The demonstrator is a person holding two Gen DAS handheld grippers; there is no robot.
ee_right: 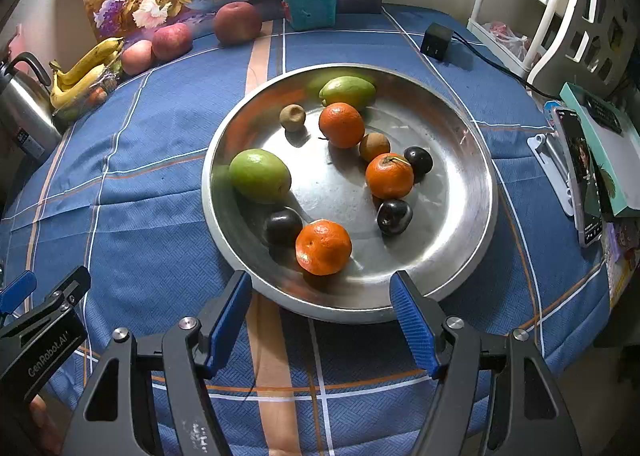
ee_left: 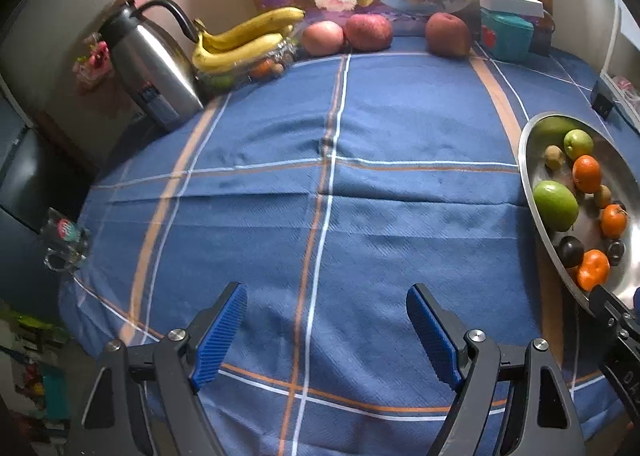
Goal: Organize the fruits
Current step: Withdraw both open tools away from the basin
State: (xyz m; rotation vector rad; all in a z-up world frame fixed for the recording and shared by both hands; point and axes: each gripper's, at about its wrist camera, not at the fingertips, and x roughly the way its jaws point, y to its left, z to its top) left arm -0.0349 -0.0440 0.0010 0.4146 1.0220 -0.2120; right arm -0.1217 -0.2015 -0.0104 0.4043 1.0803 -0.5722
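Jaws spread wide and empty on both the left gripper [ee_left: 326, 330] and right gripper [ee_right: 322, 316].
Round metal tray [ee_right: 460, 256] just ahead of right gripper, carrying green mangoes [ee_right: 259, 175], oranges [ee_right: 323, 247], dark plums [ee_right: 394, 217]; bananas [ee_right: 82, 74], apples [ee_right: 237, 22] well beyond tray.

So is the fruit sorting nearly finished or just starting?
Hard to call. The round metal tray already holds three oranges, two green fruits, three dark plums and two small brown fruits. Nothing is in hand: the left gripper and right gripper are both open. The yellow bananas and three red apples lie by the wall.
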